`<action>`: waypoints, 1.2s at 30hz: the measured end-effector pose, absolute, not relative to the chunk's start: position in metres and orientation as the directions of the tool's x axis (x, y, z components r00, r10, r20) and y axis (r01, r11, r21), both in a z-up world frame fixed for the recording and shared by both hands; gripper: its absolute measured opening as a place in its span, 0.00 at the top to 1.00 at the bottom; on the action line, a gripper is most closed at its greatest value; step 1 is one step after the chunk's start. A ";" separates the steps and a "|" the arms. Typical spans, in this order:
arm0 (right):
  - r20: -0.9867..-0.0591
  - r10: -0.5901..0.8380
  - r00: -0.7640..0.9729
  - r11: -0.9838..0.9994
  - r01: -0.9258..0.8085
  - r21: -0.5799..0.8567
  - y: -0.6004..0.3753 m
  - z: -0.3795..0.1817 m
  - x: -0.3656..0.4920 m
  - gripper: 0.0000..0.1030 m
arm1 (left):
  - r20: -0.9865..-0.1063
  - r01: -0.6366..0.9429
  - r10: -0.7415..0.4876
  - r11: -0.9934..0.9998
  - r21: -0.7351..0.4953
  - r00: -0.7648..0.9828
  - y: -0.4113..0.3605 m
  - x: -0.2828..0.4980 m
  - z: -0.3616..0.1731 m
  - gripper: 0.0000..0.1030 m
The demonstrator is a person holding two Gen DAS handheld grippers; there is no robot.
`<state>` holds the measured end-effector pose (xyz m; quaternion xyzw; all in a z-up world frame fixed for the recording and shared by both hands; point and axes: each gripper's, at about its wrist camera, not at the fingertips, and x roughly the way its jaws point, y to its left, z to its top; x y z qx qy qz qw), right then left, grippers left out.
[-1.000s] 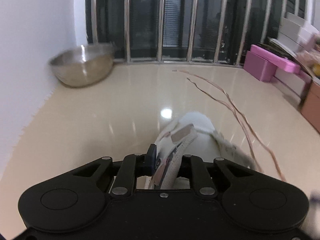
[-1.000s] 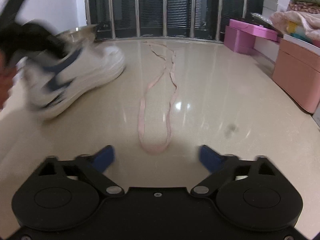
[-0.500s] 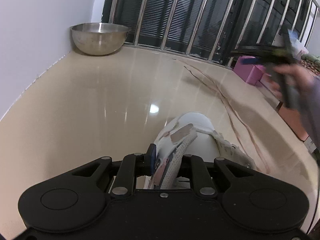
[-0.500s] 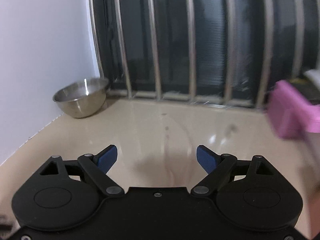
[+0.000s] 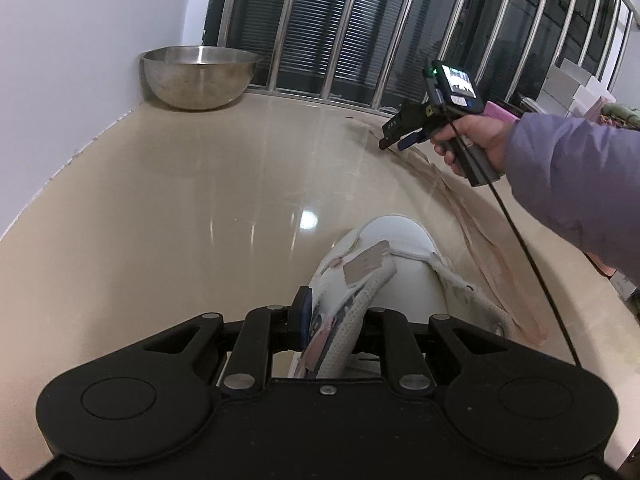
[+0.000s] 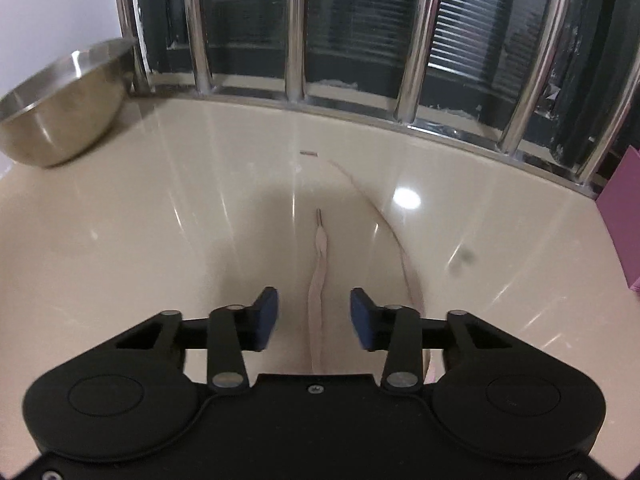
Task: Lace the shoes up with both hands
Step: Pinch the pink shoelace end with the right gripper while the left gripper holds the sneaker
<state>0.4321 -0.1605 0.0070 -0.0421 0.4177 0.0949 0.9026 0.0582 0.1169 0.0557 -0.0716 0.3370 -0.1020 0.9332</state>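
Left gripper (image 5: 336, 326) clamped on collar of white shoe (image 5: 384, 268), shoe on floor (image 5: 180, 220). Right gripper (image 6: 314, 318) jaws just closing, still apart, pink lace (image 6: 318, 276) lying between, unpinched.

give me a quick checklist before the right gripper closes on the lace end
1. Left gripper shut on the shoe, at its tongue: ok.
2. Lace lies between the right gripper pads: ok.
3. Pads pressing on the lace: not ok; the jaws have just been closing, but a gap shows on both sides.
4. Lace tip in view and free on the floor: ok.
5. Gripper low enough to pinch the lace off the floor: cannot tell.
6. Steel bowl clear of the path: ok, off to the left.
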 end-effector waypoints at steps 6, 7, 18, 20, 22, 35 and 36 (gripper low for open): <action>-0.777 0.150 0.611 0.988 -0.116 0.100 -0.173 0.006 0.436 1.00 | -0.616 0.130 -0.239 0.967 -0.217 0.751 0.118 0.057 0.055 0.81; -0.778 0.162 0.607 0.987 -0.106 0.123 -0.175 0.007 0.434 1.00 | -0.622 0.118 -0.234 0.968 -0.222 0.747 0.118 0.057 0.055 0.80; -0.474 0.461 0.750 0.887 -0.383 0.256 -0.192 0.098 0.212 1.00 | -0.519 0.047 -0.270 0.914 -0.403 0.811 0.162 -0.007 0.112 0.43; -0.407 0.532 0.742 0.846 -0.451 0.283 -0.199 0.115 0.162 1.00 | -0.450 0.088 -0.311 0.889 -0.450 0.837 0.160 -0.021 0.127 0.43; -0.344 0.584 0.735 0.811 -0.516 0.275 -0.199 0.129 0.113 1.00 | -0.379 0.148 -0.362 0.860 -0.489 0.852 0.153 -0.030 0.134 0.42; -0.266 0.687 0.676 0.722 -0.676 0.148 -0.140 0.113 -0.070 1.00 | -0.141 0.160 -0.642 0.387 -0.908 0.754 0.146 -0.041 0.064 0.41; -0.267 0.692 0.670 0.717 -0.680 0.151 -0.139 0.108 -0.077 1.00 | -0.131 0.152 -0.645 0.364 -0.919 0.753 0.148 -0.041 0.060 0.43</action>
